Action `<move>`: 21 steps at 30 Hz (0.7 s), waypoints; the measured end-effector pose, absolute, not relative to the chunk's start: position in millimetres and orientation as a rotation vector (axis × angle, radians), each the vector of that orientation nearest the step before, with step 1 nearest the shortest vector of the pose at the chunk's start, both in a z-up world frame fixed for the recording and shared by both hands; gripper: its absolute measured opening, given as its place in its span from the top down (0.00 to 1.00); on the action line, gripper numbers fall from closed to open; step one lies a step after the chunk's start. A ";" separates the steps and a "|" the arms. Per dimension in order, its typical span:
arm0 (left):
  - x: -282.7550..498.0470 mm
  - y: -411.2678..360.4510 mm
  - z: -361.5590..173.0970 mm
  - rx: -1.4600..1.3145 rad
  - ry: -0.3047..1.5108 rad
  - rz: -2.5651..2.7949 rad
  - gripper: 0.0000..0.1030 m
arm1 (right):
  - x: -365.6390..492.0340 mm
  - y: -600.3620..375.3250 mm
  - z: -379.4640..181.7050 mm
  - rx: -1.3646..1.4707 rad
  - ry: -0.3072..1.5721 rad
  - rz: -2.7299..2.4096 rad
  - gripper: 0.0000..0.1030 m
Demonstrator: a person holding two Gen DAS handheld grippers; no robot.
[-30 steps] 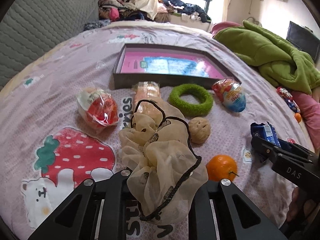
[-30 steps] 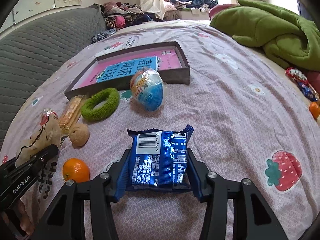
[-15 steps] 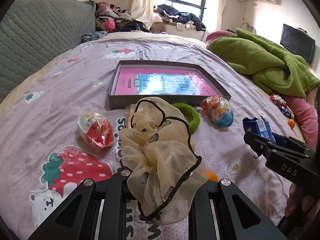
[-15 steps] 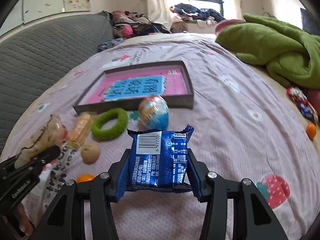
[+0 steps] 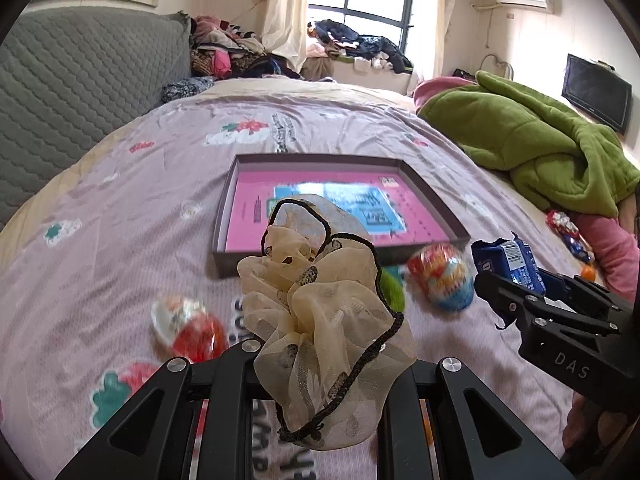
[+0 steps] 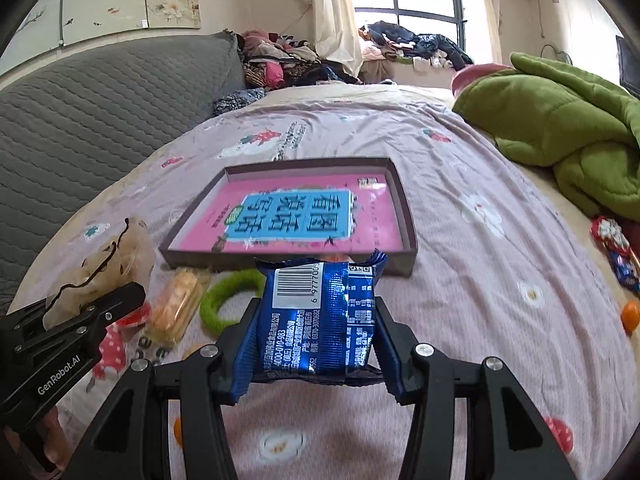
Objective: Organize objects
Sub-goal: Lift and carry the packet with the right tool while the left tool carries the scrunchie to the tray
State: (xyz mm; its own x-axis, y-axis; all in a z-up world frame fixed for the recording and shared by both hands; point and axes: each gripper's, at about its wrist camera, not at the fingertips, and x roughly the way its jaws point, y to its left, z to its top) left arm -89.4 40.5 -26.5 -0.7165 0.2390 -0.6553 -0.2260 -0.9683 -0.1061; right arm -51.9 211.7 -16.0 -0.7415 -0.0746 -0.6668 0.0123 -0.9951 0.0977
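My left gripper (image 5: 320, 364) is shut on a cream scrunchie (image 5: 320, 312) with black trim, held up off the bed. My right gripper (image 6: 316, 344) is shut on a blue snack packet (image 6: 320, 316), also lifted; the same packet (image 5: 508, 260) shows at the right of the left wrist view. A shallow grey box (image 6: 408, 232) (image 5: 222, 224) with a pink and blue book inside lies ahead on the pink bedspread. In front of it lie a green ring (image 6: 224, 296), a wrapped biscuit (image 6: 176, 308), a blue and red egg toy (image 5: 444, 280) and a red wrapped toy (image 5: 188, 328).
A green blanket (image 6: 560, 128) is heaped at the right. A grey quilted headboard (image 6: 100, 100) runs along the left. Small oranges (image 6: 630, 314) and a wrapped sweet (image 6: 612, 240) lie at the right edge. Clothes pile up by the window.
Both grippers have risen with the scrunchie and the packet still gripped. The items on the bed now sit lower and nearer in both views, and the box is closer.
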 end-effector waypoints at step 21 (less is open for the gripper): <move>-213.4 75.3 -19.8 -1.141 0.010 2.636 0.82 | -184.5 210.2 1.5 1.171 -0.091 -2.843 0.50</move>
State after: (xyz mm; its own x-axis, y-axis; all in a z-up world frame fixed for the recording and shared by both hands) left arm -213.4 75.3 -19.8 -0.6542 0.2409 -0.7169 -0.2464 -0.9641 -0.0992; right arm -184.5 210.2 1.5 -0.7082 -0.0828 -0.7011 0.0375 -0.9961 0.0797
